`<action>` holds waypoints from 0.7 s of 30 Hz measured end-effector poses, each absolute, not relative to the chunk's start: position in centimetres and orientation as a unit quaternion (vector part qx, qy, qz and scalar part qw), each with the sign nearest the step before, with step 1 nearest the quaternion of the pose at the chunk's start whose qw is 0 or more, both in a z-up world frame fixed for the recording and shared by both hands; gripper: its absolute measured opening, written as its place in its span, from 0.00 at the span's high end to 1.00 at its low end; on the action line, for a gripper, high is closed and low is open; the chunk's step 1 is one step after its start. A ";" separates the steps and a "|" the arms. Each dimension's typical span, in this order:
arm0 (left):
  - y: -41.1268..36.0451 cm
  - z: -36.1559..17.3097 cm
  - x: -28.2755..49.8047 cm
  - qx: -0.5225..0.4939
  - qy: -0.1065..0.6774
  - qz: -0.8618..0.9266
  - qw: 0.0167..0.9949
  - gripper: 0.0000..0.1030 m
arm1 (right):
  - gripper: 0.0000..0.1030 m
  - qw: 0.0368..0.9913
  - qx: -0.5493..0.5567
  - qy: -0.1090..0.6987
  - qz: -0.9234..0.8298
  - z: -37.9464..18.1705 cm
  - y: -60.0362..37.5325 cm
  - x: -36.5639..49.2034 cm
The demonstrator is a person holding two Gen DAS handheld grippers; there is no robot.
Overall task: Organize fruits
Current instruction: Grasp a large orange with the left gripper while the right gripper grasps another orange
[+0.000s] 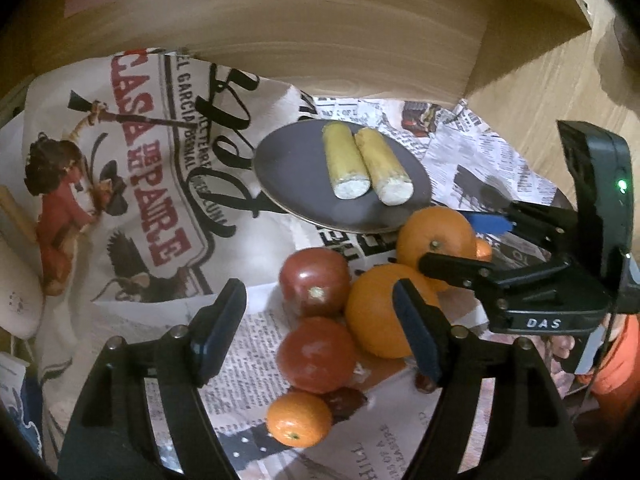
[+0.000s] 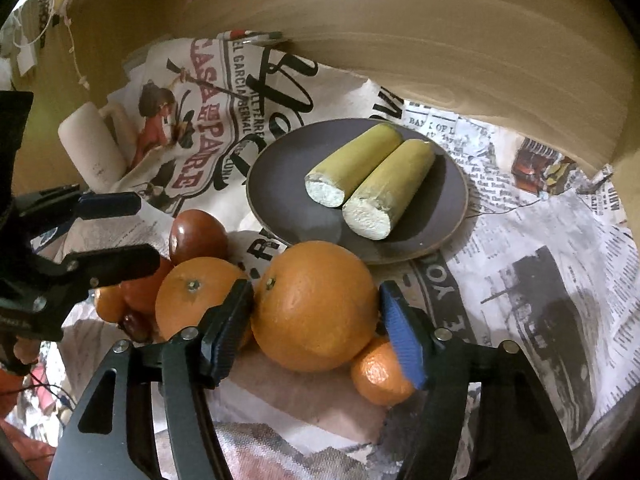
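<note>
Right tongs (image 2: 316,328) under my control straddle the large orange (image 2: 314,306), both pads at its sides, contact uncertain. Left tongs (image 1: 320,332) hang wide apart, holding nothing, over two tomatoes (image 1: 314,280). Beyond the fruit, a dark plate (image 2: 288,204) carries two yellow cut pieces (image 2: 372,180) on the newspaper-covered desk (image 2: 540,240).
</note>
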State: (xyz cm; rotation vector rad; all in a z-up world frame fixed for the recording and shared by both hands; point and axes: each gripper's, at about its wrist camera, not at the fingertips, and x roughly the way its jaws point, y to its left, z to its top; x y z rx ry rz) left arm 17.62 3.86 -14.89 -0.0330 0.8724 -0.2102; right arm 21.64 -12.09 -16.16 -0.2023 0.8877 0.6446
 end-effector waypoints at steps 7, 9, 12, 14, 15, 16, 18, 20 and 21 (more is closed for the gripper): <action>2.2 -14.8 17.1 -0.005 0.418 -0.120 0.900 0.27 | 0.42 0.852 -0.093 0.418 0.301 -15.9 -12.3 21.1; 1.7 -14.7 16.8 -0.004 0.417 -0.126 0.900 0.27 | 0.42 0.854 -0.089 0.415 0.300 -15.7 -12.5 20.9; 1.0 -14.7 16.6 -0.001 0.417 -0.132 0.899 0.27 | 0.42 0.861 -0.076 0.403 0.301 -14.8 -13.3 20.3; 0.5 -14.9 16.5 -0.001 0.418 -0.137 0.898 0.27 | 0.42 0.868 -0.069 0.391 0.298 -13.9 -14.0 19.9; 0.3 -15.0 16.6 -0.001 0.421 -0.140 0.896 0.27 | 0.42 0.872 -0.066 0.385 0.296 -13.4 -14.4 19.6; 0.1 -15.1 16.6 0.000 0.423 -0.142 0.895 0.28 | 0.42 0.875 -0.063 0.379 0.293 -13.0 -14.8 19.5; -0.5 -15.5 16.6 0.006 0.425 -0.144 0.894 0.32 | 0.42 0.882 -0.057 0.372 0.285 -12.4 -15.3 19.2; -1.1 -15.7 16.6 0.014 0.426 -0.145 0.893 0.33 | 0.42 0.886 -0.053 0.364 0.281 -11.9 -16.1 18.8; -1.3 -15.9 16.7 0.019 0.428 -0.143 0.892 0.34 | 0.42 0.888 -0.051 0.362 0.279 -11.7 -16.3 18.6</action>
